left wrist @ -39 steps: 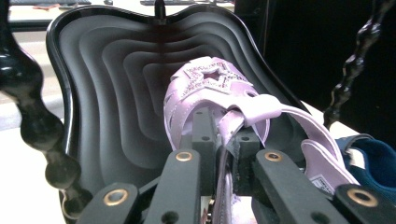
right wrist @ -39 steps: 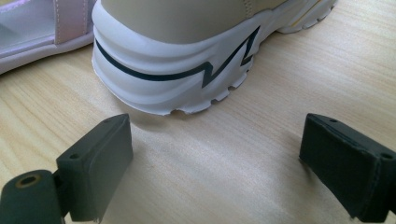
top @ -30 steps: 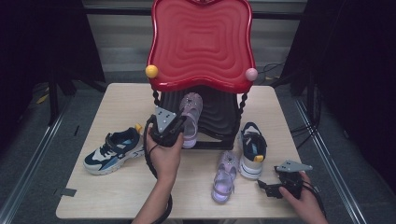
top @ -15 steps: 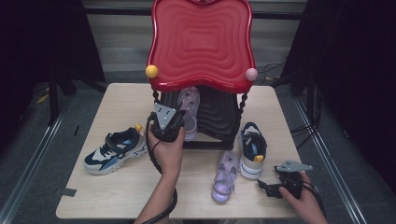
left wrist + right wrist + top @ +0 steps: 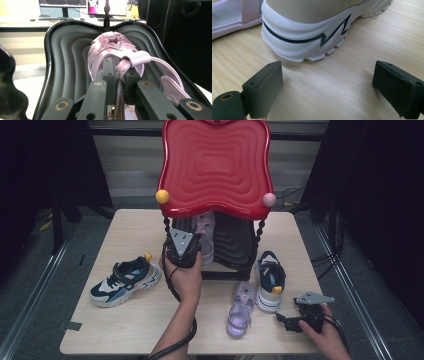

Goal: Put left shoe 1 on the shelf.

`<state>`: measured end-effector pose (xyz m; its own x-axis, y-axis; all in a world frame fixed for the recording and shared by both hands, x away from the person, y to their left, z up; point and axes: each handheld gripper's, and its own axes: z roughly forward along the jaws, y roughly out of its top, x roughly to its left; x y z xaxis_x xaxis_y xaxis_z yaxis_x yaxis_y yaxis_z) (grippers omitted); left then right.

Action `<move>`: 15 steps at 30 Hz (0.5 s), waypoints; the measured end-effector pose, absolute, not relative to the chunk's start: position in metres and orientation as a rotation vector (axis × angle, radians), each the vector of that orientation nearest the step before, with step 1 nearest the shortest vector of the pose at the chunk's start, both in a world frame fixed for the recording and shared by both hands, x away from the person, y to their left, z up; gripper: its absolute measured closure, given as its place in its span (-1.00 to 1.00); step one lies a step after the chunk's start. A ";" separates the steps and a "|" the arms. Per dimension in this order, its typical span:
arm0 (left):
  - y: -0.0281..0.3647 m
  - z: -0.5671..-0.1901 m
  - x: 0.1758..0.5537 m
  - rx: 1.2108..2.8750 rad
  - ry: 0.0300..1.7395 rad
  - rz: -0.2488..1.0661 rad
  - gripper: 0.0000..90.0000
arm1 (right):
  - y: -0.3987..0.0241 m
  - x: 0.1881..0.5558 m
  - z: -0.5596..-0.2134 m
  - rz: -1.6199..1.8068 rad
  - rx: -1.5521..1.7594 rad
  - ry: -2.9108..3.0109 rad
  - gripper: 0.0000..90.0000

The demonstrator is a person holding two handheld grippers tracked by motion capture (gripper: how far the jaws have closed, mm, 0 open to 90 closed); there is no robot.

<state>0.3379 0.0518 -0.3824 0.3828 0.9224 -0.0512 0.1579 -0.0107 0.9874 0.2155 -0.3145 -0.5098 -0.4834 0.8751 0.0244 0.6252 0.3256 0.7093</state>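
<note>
A pink sandal with a glittery star on its toe lies over the black ribbed shelf of a rack, toe pointing inward. My left gripper is shut on the sandal's rear side edge. From above, the left gripper reaches under the red top with the sandal partly hidden beneath it. Near the table's front right, my right gripper stands open. Between its spread jaws is bare wood, just short of the white heel of a sneaker.
On the table in front of the rack, the other pink sandal lies beside the navy-and-white sneaker. A matching sneaker sits at the left. Twisted black posts carry the red top. The table is light wood.
My left gripper has carried the pink sandal a little farther in over the black shelf, under the red top. The right gripper has stayed where it was.
</note>
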 end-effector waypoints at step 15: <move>0.046 -0.381 0.354 1.422 1.044 0.882 0.86 | -0.314 0.215 -0.510 0.948 1.332 2.233 -0.81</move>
